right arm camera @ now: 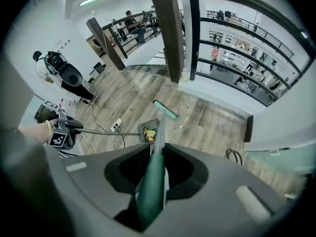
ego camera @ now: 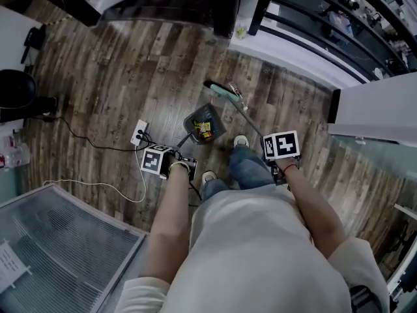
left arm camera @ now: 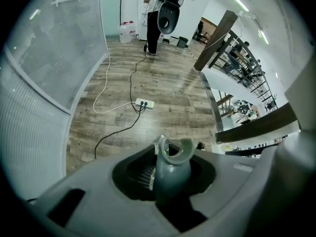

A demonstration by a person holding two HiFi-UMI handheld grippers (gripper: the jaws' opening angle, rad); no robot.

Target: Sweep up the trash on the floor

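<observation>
You're most of the way there, I'd say. The dustpan (ego camera: 204, 124) sits on the wood floor (ego camera: 117, 90) just ahead of your shoes (ego camera: 241, 140), and there's a pile of yellow and red wrappers (ego camera: 204, 130) inside it. What's left, as far as I can tell, is a few small bits (ego camera: 236, 95) lying right beside the broom head (ego camera: 220, 91), a little farther out than the pan. My guess is those want one more pull toward the pan.

Your left claw (left arm camera: 170, 181) is clamped on the dustpan handle (left arm camera: 171, 154), and your right claw (right arm camera: 153, 179) is pinching the green broom handle (right arm camera: 147, 201).

The right gripper view is the handy one. It lines up broom head, pan and wrappers, with your left claw off to the left holding the long pan rod. The left gripper view shows no trash at all, just the handle top, a power strip (left arm camera: 143, 102) and its cables.
</observation>
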